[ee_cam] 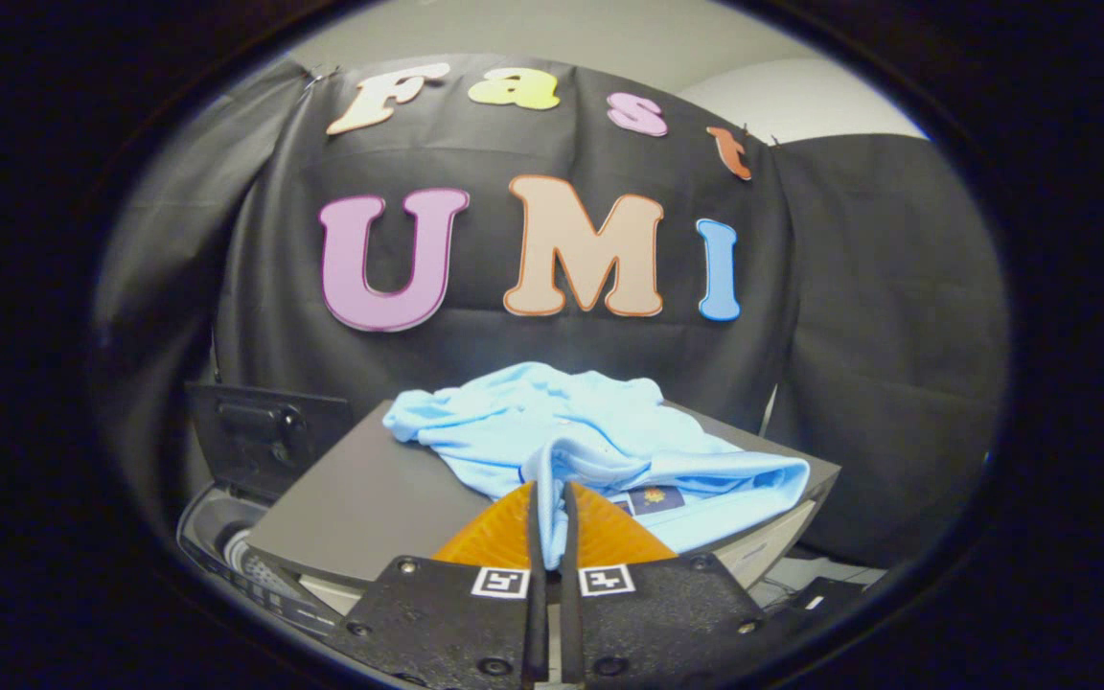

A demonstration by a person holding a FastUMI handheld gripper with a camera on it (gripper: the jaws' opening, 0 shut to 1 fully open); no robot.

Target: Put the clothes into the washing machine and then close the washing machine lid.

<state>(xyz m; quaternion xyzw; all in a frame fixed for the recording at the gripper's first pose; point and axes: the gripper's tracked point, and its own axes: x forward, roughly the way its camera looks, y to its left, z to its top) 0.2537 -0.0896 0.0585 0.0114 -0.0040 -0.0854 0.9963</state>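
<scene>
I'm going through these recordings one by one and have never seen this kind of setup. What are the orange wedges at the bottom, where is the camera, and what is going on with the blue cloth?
The camera rides on a hand-held gripper and looks forward along it, so the rounded picture is its own view. The two orange wedges are its fingers; the black plates with small square markers below them are their mounts. The fingers stand nearly together, and a fold of the light blue garment is pinched between their tips, so the cloth is being gripped. The rest of the garment lies crumpled on a grey box-like surface just ahead. Lower and to the side, beyond that surface, is the open washing machine, with its dark lid raised. The clothes are not in it yet.
</scene>
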